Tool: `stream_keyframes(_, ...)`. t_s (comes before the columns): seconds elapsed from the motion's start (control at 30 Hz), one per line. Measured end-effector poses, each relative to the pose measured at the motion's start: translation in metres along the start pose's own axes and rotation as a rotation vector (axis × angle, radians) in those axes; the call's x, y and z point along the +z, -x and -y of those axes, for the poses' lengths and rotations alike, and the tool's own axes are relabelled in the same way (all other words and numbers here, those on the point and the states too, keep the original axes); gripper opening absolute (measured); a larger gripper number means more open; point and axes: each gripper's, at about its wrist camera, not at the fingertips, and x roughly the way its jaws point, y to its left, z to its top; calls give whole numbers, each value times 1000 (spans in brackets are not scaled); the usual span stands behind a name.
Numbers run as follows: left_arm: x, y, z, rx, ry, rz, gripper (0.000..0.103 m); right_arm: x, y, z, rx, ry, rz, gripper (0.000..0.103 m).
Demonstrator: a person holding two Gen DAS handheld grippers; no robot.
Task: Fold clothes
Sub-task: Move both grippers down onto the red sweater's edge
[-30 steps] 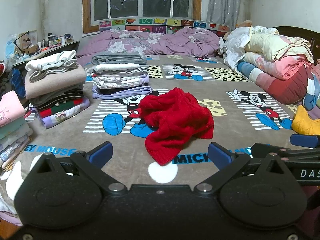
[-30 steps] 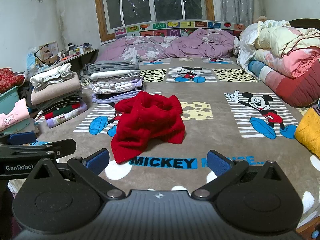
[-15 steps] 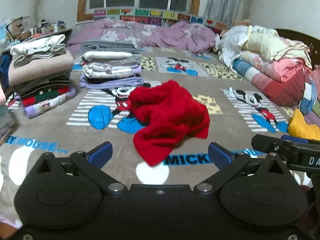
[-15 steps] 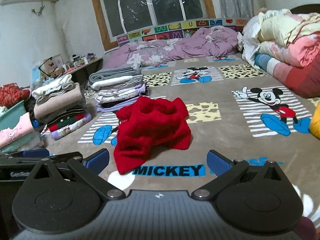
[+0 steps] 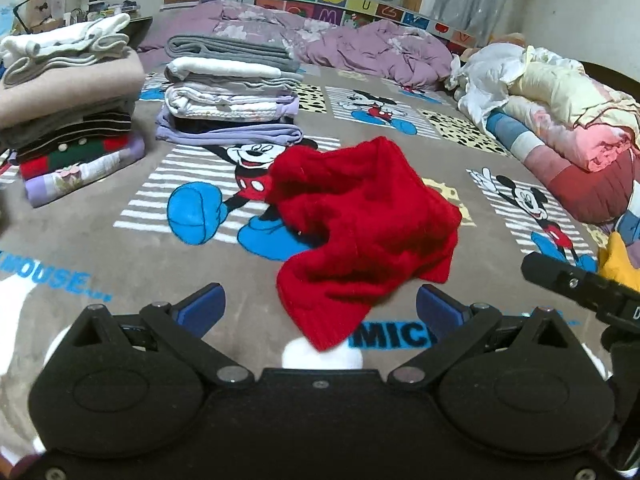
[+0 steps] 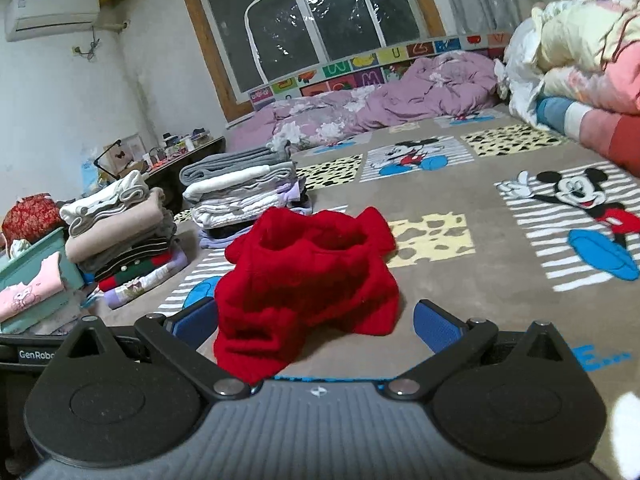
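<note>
A crumpled red knit sweater (image 5: 360, 224) lies in a loose heap on the bed, resting on a grey-brown Mickey Mouse blanket (image 5: 120, 264). Its fabric is thick and fuzzy, bunched into folds, with one end trailing toward the bottom of the frame over the blue "MICKEY" lettering. In the right wrist view the sweater (image 6: 308, 276) sits in the lower middle of the frame, with a round opening showing at its top.

My left hand-held gripper (image 5: 320, 308) fills the bottom of its frame, its blue-padded fingers spread wide and holding nothing, with the sweater's near end between and just beyond them. My right hand-held gripper (image 6: 316, 318) is likewise spread and empty; the sweater lies between its fingers, and I cannot tell whether the left pad touches it.

Two stacks of folded clothes (image 5: 228, 92) stand in the upper left of the frame. A rumpled purple quilt (image 5: 360, 48) lies across the top, and piled bedding (image 5: 560, 120) fills the right edge.
</note>
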Motion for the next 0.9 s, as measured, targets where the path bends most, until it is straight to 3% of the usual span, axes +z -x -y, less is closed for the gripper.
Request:
stream_keyframes(0.3, 40, -30, -22, -95, 28, 20, 101, 23, -41, 8, 110, -15, -51, 103)
stream_keyframes(0.67, 81, -83, -47, -175, 18, 42, 97, 85, -102, 35, 230, 122, -103, 102)
stream_keyframes(0.9, 101, -121, -63, -259, 6, -19, 97, 106, -159, 53, 304, 165, -197, 99)
